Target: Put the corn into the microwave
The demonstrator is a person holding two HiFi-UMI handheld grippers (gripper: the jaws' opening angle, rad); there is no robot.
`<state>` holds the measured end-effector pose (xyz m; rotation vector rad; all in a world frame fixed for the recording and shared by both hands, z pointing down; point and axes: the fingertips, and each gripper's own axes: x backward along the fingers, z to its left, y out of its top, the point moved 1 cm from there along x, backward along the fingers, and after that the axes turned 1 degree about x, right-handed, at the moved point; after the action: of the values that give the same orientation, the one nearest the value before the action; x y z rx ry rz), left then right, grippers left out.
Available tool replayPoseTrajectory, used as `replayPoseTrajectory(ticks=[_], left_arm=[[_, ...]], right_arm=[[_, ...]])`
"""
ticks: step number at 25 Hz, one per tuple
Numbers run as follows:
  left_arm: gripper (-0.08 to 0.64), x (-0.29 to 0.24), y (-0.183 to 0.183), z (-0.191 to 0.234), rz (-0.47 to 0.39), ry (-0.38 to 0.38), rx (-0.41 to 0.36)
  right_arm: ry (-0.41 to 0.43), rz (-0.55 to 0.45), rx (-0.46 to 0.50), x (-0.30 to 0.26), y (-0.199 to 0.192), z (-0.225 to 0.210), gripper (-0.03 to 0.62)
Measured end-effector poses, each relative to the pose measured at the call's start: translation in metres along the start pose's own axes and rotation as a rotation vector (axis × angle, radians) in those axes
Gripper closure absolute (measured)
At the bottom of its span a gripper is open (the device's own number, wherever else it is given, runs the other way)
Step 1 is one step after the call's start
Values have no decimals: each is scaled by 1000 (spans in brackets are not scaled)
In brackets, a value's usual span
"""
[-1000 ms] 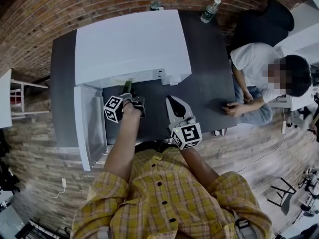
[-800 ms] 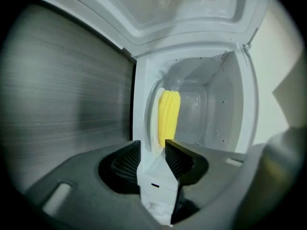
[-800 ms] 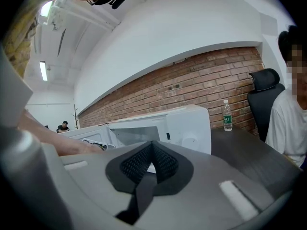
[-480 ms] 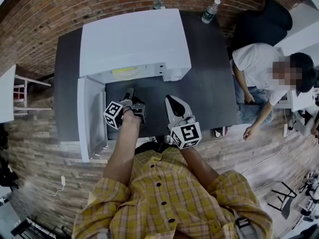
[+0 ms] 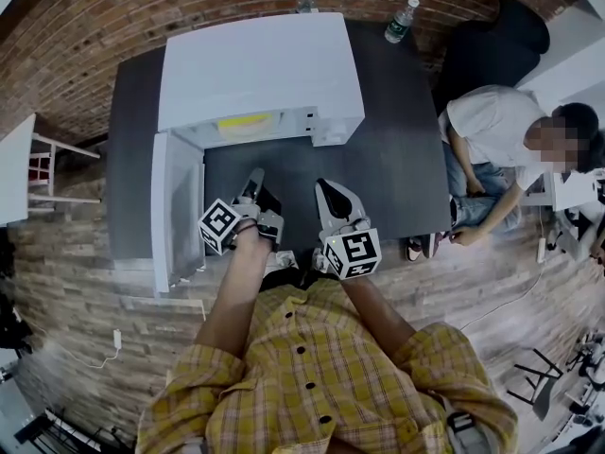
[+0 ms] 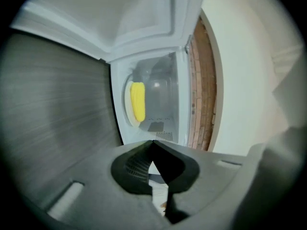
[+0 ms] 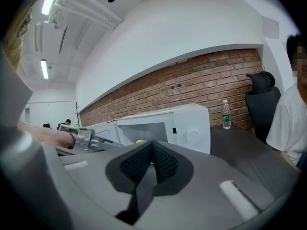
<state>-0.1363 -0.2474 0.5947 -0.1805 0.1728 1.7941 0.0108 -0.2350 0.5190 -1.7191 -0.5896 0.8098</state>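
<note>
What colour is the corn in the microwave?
Yellow; the corn shows best in the left gripper view.

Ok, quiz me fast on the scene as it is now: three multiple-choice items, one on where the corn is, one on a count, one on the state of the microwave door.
1. Where is the corn relative to the microwave?
A. on top of it
B. inside it
C. in front of it

2. How many bottles stand behind the microwave?
A. one
B. three
C. two

3. The microwave's door is:
A. swung open
B. shut
C. missing

Answers:
1 B: the left gripper view shows the yellow cob lying inside the cavity.
2 C: the head view shows two at the table's far edge.
3 A: in the head view the door stands out at the left of the cavity.
</note>
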Motion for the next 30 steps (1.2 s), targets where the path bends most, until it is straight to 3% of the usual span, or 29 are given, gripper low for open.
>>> replayPoseTrajectory(ticks=[7,11,16,22,30], left_arm=[[563,26,-15,-30,56,-44,-280],[563,39,-23,-46,79,-61,-477],[563,51,-30,-60,77,-83,-615],[563,64,-31,-80,56,-93,-902],[563,75,-41,-95,36,-57,-1145]], right_arm=[[1,-4,-11,12,1,9,588],[10,-18,-16,17,5,14,589],[12,-30,-11,23,10,13,589],[-3,-61,-15,24,21,8,589],[36,-72,2,23,29,19,589]])
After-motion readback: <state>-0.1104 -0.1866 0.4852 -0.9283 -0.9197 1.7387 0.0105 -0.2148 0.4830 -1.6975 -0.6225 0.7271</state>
